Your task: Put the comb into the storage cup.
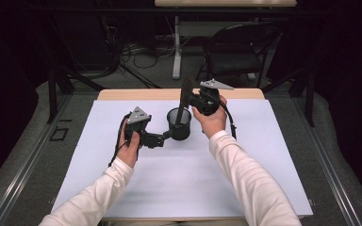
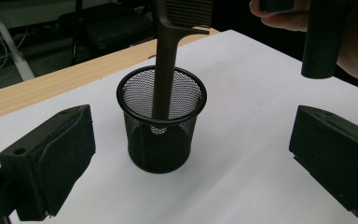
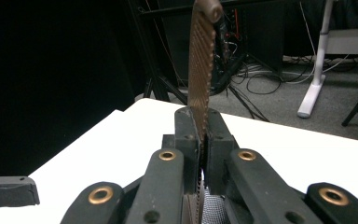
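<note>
A black mesh cup (image 1: 179, 125) (image 2: 161, 144) stands upright on the white mat, a little behind its middle. My right gripper (image 1: 191, 100) (image 3: 203, 140) is shut on a brown comb (image 1: 185, 96) (image 3: 200, 70), held upright with the teeth on top. The comb's handle (image 2: 165, 70) reaches down inside the cup. My left gripper (image 1: 166, 135) (image 2: 193, 158) lies low at the cup's left, open. Its two pads stand wide on either side of the cup, apart from it.
The white mat (image 1: 169, 179) covers the table, and a wooden strip (image 1: 136, 94) shows at its far edge. Behind the table stand a black chair (image 1: 240, 47) and a white desk leg (image 1: 176, 52), with cables on the floor.
</note>
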The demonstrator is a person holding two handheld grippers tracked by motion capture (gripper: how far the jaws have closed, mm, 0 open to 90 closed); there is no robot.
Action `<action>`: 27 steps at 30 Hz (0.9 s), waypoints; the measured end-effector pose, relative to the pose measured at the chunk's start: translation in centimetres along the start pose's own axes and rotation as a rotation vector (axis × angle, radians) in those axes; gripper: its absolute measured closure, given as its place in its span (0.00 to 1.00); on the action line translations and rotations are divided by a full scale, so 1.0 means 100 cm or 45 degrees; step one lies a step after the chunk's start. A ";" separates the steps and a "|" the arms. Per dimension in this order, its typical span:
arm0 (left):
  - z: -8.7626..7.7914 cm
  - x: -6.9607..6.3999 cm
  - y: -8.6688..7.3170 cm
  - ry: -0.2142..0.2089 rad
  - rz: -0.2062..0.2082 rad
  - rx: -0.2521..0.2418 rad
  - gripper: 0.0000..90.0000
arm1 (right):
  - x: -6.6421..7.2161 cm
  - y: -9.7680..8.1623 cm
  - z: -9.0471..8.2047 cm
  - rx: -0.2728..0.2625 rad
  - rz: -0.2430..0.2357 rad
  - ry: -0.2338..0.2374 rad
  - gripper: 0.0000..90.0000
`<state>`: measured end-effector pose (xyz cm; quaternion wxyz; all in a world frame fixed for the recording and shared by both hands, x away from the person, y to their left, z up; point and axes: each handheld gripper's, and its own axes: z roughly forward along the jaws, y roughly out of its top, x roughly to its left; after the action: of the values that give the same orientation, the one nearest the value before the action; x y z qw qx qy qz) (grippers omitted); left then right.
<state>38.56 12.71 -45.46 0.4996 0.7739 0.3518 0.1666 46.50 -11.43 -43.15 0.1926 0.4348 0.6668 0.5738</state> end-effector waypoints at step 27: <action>0.000 0.000 0.000 0.001 0.000 0.002 0.01 | -0.001 -0.020 0.015 0.067 0.041 0.008 0.97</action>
<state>38.57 12.69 -45.48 0.4989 0.7741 0.3522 0.1666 46.96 -10.58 -45.48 0.1696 0.4487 0.6752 0.5604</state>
